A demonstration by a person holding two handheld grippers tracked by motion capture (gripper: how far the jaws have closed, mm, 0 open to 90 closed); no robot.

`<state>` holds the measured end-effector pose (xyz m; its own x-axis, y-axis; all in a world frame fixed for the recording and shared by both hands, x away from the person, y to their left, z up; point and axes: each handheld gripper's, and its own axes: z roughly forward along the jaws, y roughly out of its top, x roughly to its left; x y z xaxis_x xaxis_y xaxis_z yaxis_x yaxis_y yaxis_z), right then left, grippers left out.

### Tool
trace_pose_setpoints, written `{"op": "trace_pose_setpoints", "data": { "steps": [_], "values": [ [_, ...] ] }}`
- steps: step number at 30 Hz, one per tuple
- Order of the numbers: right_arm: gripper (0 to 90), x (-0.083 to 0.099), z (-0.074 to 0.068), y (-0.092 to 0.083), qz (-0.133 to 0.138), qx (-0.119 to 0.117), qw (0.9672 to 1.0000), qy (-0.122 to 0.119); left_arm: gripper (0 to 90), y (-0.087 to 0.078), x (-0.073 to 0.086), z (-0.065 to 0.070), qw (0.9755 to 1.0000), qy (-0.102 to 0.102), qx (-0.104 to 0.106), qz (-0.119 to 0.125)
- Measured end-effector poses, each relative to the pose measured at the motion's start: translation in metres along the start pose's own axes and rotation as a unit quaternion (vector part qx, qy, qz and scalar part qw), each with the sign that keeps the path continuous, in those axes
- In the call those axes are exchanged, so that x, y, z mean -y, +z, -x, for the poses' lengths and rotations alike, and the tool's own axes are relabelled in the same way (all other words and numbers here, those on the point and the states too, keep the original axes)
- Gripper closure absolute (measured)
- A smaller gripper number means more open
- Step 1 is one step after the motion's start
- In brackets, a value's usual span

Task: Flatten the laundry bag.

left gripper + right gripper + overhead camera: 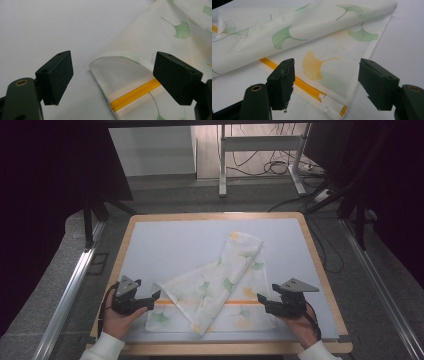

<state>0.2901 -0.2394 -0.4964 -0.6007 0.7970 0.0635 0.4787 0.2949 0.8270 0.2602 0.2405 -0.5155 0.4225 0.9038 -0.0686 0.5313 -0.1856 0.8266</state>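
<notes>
Mesh bag (pixel 215 290) lying on counter (pixel 165 240) | left gripper (pixel 156 299) jaws gaping, holding nothing | right gripper (pixel 260 301) jaws gaping, holding nothing

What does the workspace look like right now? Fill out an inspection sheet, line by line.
Surface: pale blue mat on a wood-rimmed table.
Job's things: white mesh bag with ginkgo-leaf print, folded over diagonally; yellow zipper with white pull.
Clutter: nothing seen.
Grippers: left claw open at the bag's left edge; right claw open at its right edge; neither grips it.
Cables: a black cable trails from the left claw; more on the floor beyond.
Surroundings: metal rails, a stand's white legs, dark sides.
</notes>
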Motion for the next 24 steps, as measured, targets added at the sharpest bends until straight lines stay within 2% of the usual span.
{"op": "trace_pose_setpoints", "data": {
  "steps": [4, 10, 14, 16, 18, 24],
  "values": [
    [29.5, -0.002, -0.001, 0.001, 0.005, 0.0, 0.9999, 0.01, 16.1, -0.003, 0.001, 0.003, 0.9999, -0.009, 0.004, 0.007],
    [29.6, -0.004, -0.003, 0.007, -0.002, -0.007, 0.9999, -0.01, 17.6, -0.005, 0.0, 0.007, 0.9999, 0.0, 0.004, 0.01],
    [29.7, -0.007, -0.005, 0.01, 0.0, -0.014, 0.9998, -0.012, 21.4, -0.01, 0.003, 0.011, 0.9999, -0.011, 0.003, -0.002],
    [30.1, -0.007, -0.009, 0.011, -0.004, -0.016, 0.9997, -0.017, 22.0, -0.011, 0.003, 0.014, 0.9999, -0.001, 0.01, -0.006],
    [30.2, -0.008, -0.01, 0.012, -0.005, -0.016, 0.9997, -0.019, 22.0, -0.013, 0.004, 0.015, 0.9999, 0.004, 0.011, -0.005],
    [33.5, -0.009, -0.017, 0.018, -0.018, -0.029, 0.9989, -0.032, 21.7, -0.014, 0.004, 0.015, 0.9999, 0.0, 0.012, 0.002]
  ]
}}
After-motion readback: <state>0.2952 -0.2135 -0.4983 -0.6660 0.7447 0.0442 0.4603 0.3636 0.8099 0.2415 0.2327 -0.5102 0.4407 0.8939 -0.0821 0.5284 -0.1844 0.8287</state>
